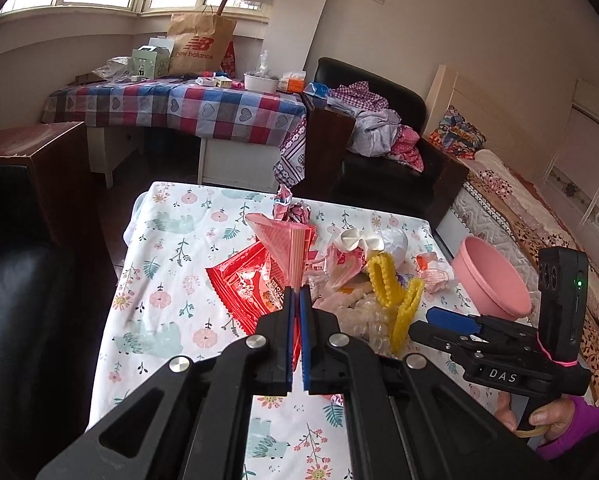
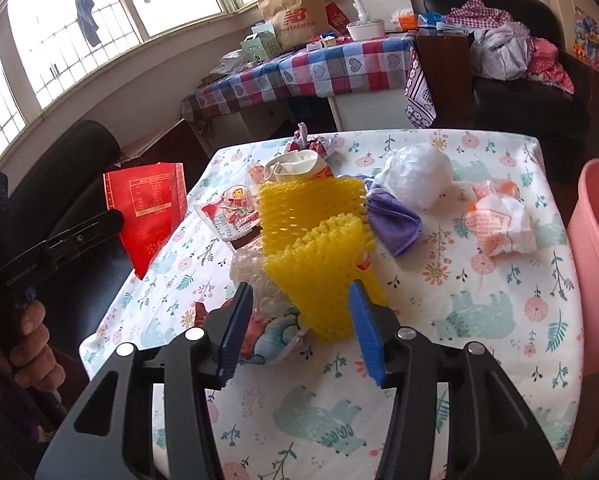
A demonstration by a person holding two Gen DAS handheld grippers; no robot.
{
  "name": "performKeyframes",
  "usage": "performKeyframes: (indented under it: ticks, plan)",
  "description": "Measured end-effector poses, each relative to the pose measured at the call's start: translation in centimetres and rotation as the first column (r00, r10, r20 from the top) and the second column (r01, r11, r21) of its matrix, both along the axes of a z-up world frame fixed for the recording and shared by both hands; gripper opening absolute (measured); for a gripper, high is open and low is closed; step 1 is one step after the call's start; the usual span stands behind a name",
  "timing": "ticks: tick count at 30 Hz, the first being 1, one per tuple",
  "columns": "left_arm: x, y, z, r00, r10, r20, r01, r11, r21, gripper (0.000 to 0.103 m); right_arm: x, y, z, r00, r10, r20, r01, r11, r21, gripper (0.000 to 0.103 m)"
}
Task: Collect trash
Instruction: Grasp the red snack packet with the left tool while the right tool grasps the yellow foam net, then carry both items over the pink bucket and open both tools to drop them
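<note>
Beside yellow netting [image 2: 315, 248], pink basin [image 2: 595, 264] (right edge)

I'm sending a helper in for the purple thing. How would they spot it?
On the floral table, find the yellow foam net in the trash pile. The purple cloth lies against its right side, below the white bag; it is the only purple piece there.

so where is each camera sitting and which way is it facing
Left wrist: on the left gripper, facing across the floral table toward the window; fingers shut on a red wrapper; right gripper at its right.
Right wrist: on the right gripper, fingers open by yellow foam netting; left hand at its left.
Shared: netting, pink bin.
</note>
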State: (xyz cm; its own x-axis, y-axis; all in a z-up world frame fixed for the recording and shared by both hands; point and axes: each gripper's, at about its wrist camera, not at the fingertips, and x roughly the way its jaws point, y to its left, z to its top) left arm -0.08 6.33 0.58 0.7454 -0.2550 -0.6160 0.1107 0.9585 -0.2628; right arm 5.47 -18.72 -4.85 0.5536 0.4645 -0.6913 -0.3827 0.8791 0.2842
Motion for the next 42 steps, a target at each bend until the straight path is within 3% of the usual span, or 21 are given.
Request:
performKeyframes:
  ticks: [6, 8, 11, 16, 30, 42]
  plan:
    - [0.0, 0.8, -0.3, 1.0, 0.011, -0.002, -0.011, 1.0, -0.028, 0.002, 0.7, 2.6, -0.1, 0.999, 0.001, 0.032, 0.003, 0.995, -0.099, 0.048]
    - [-0.1, 0.8, -0.3, 1.0, 0.011, 0.003, -0.01, 0.999, -0.032, 0.002, 0.9, 2.5, -0.5, 0.999, -0.021, 0.025, 0.024, 0.992, -0.126, 0.033]
    - [-0.2, 0.8, -0.2, 1.0, 0.007, 0.011, -0.007, 0.999, -0.04, 0.002, 1.1, 1.3, -0.6, 0.998, -0.054, 0.018, 0.056, 0.989, -0.138, 0.018]
    - [-0.1, 0.4, 0.1, 1.0, -0.008, 0.02, 0.009, 0.999, -0.05, 0.002, 0.2, -1.2, 0.6, 0.995, -0.089, 0.041, 0.093, 0.991, -0.099, 0.012]
    - [1.3, -7.4, 4.8, 0.973, -0.17, 0.153, 0.18, 0.982, -0.049, 0.002, -2.5, -8.2, 5.6, 0.963, -0.185, 0.197, 0.191, 0.982, -0.009, 0.012]
    - [4.5, -19.8, 6.7, 0.897, -0.396, 0.196, 0.415, 0.907, -0.066, 0.002, -2.9, -17.0, 8.3, 0.896, -0.359, 0.261, 0.369, 0.929, 0.012, 0.012]
